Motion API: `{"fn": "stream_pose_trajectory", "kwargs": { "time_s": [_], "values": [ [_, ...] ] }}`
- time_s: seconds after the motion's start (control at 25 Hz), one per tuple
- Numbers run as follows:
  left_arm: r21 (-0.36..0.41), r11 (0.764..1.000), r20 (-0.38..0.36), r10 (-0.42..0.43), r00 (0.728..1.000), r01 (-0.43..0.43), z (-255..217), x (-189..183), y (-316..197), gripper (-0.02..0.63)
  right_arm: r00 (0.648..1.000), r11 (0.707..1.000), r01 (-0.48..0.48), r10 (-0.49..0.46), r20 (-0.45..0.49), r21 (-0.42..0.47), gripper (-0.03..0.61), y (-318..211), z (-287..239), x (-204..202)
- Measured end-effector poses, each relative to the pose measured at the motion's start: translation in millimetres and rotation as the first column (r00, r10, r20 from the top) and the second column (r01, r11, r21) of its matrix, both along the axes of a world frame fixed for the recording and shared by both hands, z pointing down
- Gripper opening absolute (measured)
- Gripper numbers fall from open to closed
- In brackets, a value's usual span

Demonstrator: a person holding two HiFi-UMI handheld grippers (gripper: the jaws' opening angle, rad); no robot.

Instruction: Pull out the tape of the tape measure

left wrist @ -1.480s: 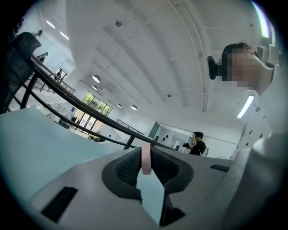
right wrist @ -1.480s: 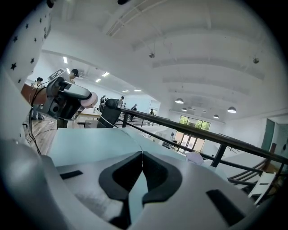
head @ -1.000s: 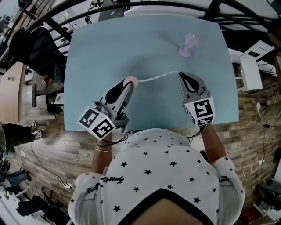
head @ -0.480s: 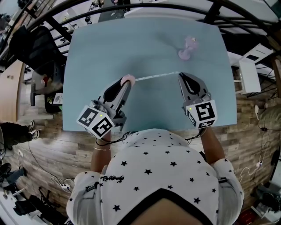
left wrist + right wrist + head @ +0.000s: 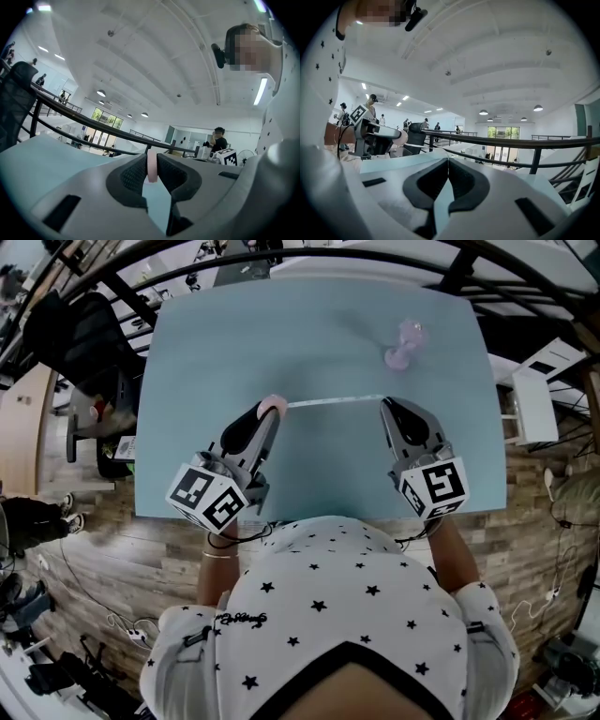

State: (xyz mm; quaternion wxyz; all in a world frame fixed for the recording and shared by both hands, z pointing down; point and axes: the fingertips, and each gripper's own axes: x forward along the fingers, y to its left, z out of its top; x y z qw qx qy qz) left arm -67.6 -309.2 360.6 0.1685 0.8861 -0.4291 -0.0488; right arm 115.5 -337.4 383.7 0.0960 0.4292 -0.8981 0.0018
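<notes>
We find the tape measure's pink round case (image 5: 274, 406) held above the pale blue bench (image 5: 216, 334), over its near half. The left gripper (image 5: 152, 169) has its jaws clamped on this case; the left gripper view shows the case standing on edge, with a dark ribbed pad pressed against each flat side.

From the case, the white tape (image 5: 333, 400) runs out to the right in a nearly straight, slightly rising line above the bench top. The far end of the tape, well to the right of the case, meets the jaw tips of the right gripper (image 5: 384, 402). The right gripper view shows those jaws closed together with no visible gap, so we record them as pinched on the thin tape end.

Each gripper carries a cube with square markers. The left cube (image 5: 214, 500) sits nearer the person than the case. The right cube (image 5: 433, 487) is well to the right of the case and nearer the person.

Beyond the case and further right, a small pale pink object (image 5: 404, 341) lies on the bench, clear of the tape; we cannot tell what it is.

Nearest the camera, below the case in the head view, is the person's white star-print top (image 5: 347, 606). A black chair (image 5: 89, 343) stands left of the case, off the bench edge, and wooden flooring (image 5: 112, 549) shows around the bench.
</notes>
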Motion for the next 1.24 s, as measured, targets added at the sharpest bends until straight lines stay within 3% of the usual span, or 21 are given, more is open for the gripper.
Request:
{"fn": "stream_pose_trajectory", "kwargs": {
  "time_s": [1.24],
  "values": [
    [0.008,1.0,-0.001,-0.008,1.0,0.008,-3.8,-1.5,2.4,0.087,1.0,1.0,0.007,-0.007,0.003,-0.008,0.002,3.0,-0.6,-0.7]
  ]
}}
